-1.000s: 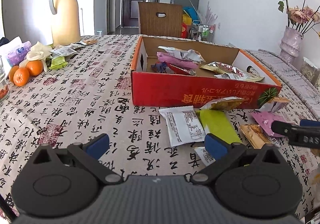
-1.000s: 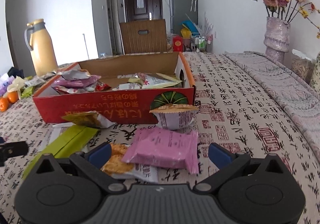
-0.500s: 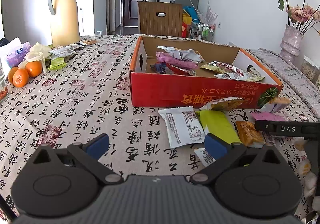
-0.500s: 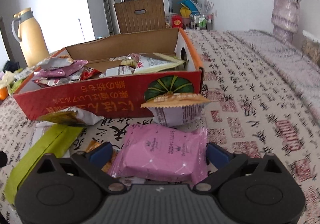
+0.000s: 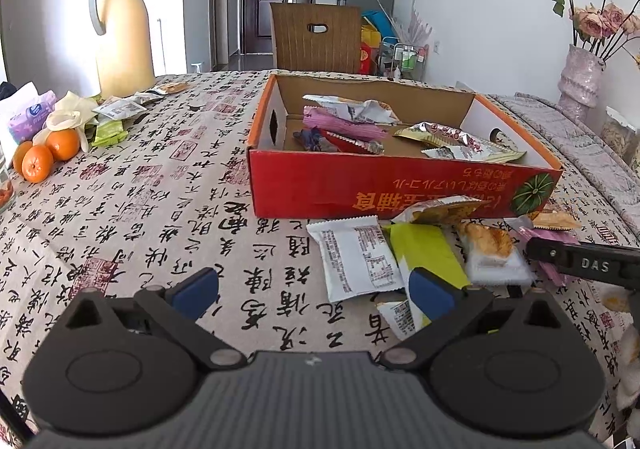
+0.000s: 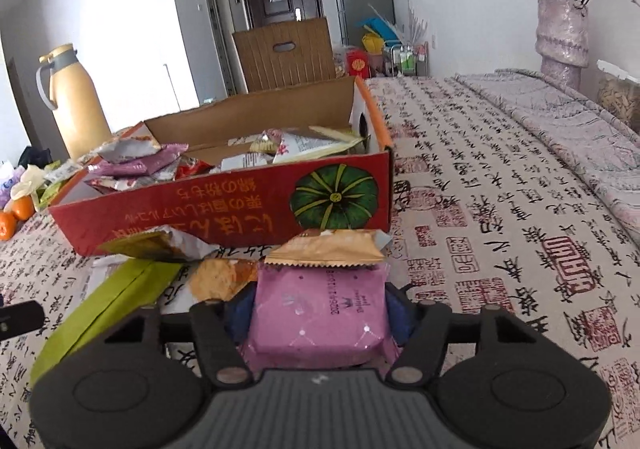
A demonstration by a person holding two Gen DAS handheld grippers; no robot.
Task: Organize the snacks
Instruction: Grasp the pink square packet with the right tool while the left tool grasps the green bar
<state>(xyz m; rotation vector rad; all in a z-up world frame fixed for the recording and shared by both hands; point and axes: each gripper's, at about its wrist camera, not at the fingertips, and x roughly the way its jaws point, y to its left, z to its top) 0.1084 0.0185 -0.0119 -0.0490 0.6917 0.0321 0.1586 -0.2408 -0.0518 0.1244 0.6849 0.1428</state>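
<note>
A red cardboard box (image 5: 360,189) with several snack packets inside stands on the table; it also shows in the right wrist view (image 6: 224,217). Loose packets lie in front of it: a white one (image 5: 354,257), a green one (image 5: 424,253) and a biscuit pack (image 5: 490,249). My right gripper (image 6: 320,309) is shut on a pink snack packet (image 6: 320,313), just in front of the box. An orange-edged packet (image 6: 328,251) lies beyond it. My left gripper (image 5: 312,289) is open and empty, above the tablecloth left of the loose packets.
A yellow thermos jug (image 5: 122,33), oranges (image 5: 44,155) and small packets (image 5: 116,117) sit at the far left. A vase of dried roses (image 5: 580,77) stands at the right. A wooden chair (image 5: 316,37) is behind the table.
My right gripper has moved forward over the pink packet and shut on it. My left gripper has stayed in place, open.
</note>
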